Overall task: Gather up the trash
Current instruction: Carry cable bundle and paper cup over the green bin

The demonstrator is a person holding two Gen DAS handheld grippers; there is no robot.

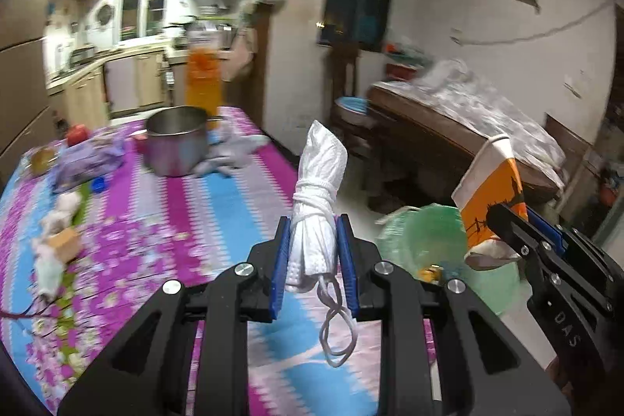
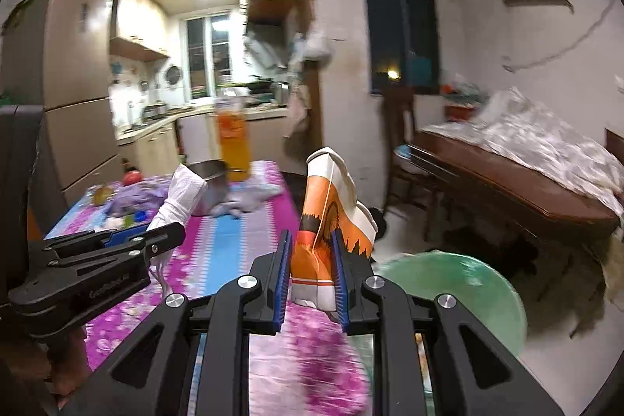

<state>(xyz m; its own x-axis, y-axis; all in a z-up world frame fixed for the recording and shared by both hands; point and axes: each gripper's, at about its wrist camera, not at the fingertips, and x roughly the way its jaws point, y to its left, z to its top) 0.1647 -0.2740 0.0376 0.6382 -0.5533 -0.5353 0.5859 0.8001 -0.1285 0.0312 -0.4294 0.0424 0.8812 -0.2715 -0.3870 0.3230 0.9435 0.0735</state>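
- The left gripper is clamping a rolled white mask, jaws closed onto its lower half; the roll is standing upright between the pads, its ear loops dangling below.
- The right gripper is pinching a crushed orange-and-white paper cup, jaws nearly shut on its base, the cup leaning up and away from the pads.
- Both loads are hanging over the near edge of the table, clear of the cloth.
- The green bin is sitting on the floor just off the table's corner, below and to the right of both grippers.
- The right gripper is the nearer one to the bin: in its own view the bin's rim is showing just beside its right jaw, so the cup will likely drop first.
- More scraps are lying on the far part of the table, near a steel pot.
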